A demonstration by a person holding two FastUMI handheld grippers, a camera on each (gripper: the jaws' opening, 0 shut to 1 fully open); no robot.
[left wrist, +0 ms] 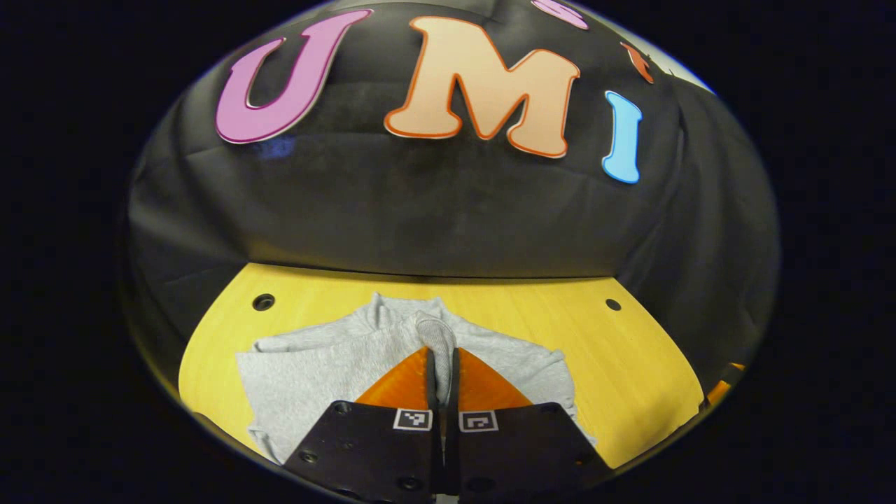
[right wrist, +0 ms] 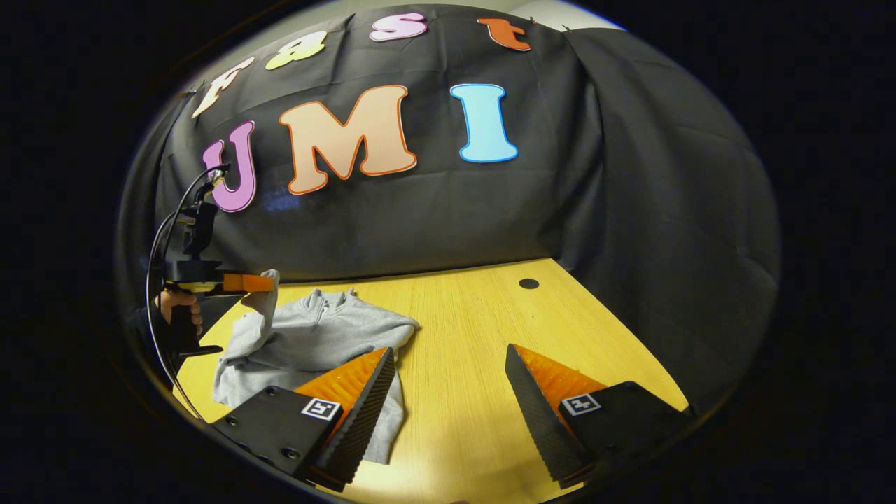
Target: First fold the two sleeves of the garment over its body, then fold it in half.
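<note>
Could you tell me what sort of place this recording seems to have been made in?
Probably a staged recording booth, not a home: black cloth wall hangs behind a bare yellow wooden table with round holes, holding one grey sweatshirt, whose fabric the left gripper pinches.

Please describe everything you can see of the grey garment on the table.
The grey garment is a soft, heathered knit top with a collar at its far end. It lies rumpled on the yellow wooden table, toward the table's left side in the right gripper view. The left gripper is shut on a sleeve and holds it lifted above the body. The right gripper is open near the hem, not gripping it.
</note>
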